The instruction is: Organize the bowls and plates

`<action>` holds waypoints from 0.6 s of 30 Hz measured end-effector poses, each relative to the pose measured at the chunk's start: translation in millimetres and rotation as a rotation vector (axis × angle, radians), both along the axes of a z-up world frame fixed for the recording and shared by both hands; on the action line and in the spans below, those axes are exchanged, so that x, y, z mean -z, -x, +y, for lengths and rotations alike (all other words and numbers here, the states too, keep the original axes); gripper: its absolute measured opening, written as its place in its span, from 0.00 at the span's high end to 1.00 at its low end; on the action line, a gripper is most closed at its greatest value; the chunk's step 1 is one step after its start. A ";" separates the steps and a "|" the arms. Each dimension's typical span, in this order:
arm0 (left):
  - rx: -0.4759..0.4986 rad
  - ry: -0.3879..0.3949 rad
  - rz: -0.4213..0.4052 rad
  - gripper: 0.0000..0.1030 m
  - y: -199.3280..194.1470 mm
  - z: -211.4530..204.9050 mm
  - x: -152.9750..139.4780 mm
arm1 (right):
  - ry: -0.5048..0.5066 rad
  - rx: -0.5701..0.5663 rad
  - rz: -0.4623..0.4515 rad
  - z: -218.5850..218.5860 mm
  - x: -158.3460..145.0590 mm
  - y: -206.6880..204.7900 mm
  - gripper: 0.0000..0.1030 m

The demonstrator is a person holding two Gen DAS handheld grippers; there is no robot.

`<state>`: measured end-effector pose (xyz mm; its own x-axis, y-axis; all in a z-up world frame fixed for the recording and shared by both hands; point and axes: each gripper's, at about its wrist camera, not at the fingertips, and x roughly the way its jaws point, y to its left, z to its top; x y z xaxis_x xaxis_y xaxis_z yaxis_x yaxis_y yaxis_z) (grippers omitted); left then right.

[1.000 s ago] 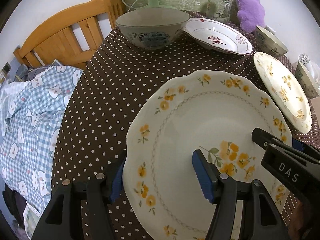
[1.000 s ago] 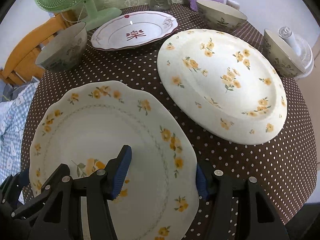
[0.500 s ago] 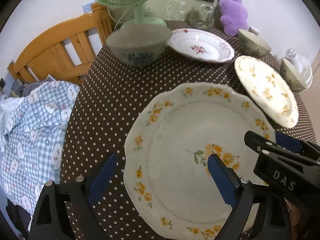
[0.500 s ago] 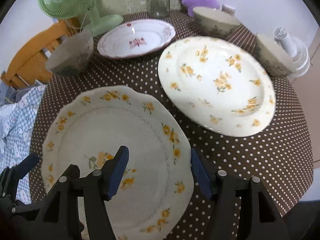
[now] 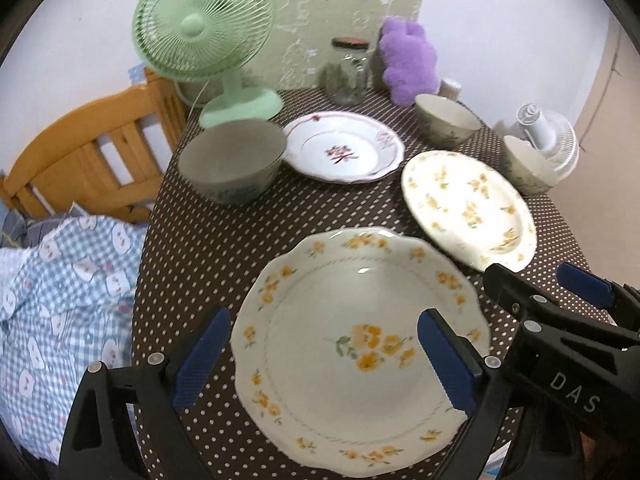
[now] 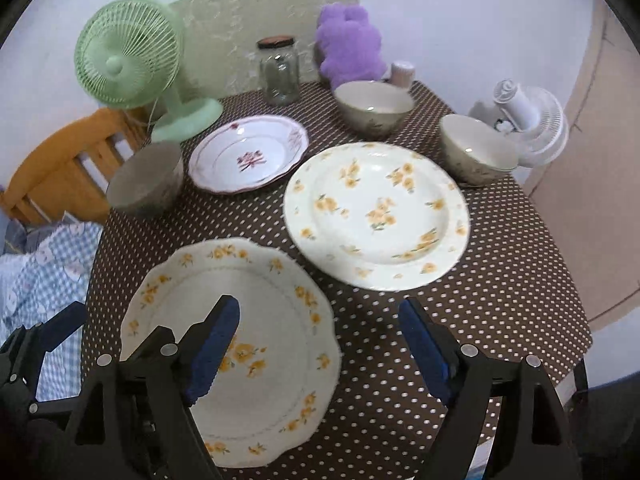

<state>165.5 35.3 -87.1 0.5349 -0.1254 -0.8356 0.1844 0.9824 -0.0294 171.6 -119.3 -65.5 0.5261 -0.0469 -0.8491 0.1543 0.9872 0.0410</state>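
The tablecloth (image 6: 500, 280) is dark brown with small white dots, and two cream plates on it carry yellow-orange flowers: a scalloped plate (image 6: 256, 320) and a round plate (image 6: 376, 216). A white dish (image 6: 248, 160) has a red motif and rim, beside a mint-green fan (image 6: 128, 60), a purple plush (image 6: 348, 48) and blue-checked fabric (image 5: 60, 300).

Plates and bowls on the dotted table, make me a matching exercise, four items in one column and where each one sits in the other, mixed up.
1. scalloped plate
2. red-pattern plate
3. round yellow-flower plate
4. glass jar

A. at the back, beside the purple plush toy
B. nearest, under the open left gripper
C. beside the green fan base
D. between two bowls and the scalloped plate

Pairs: 1-B, 2-C, 3-D, 4-A
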 end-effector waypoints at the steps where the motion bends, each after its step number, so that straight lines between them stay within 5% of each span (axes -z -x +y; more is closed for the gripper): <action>1: 0.005 -0.001 -0.006 0.07 -1.1 -4.0 -2.2 | -0.006 0.006 -0.002 -1.7 -1.0 -0.6 0.18; 18: -0.036 0.015 -0.030 0.07 -37.5 -85.1 -8.0 | -0.046 -0.010 -0.011 -91.5 -3.2 -46.1 0.18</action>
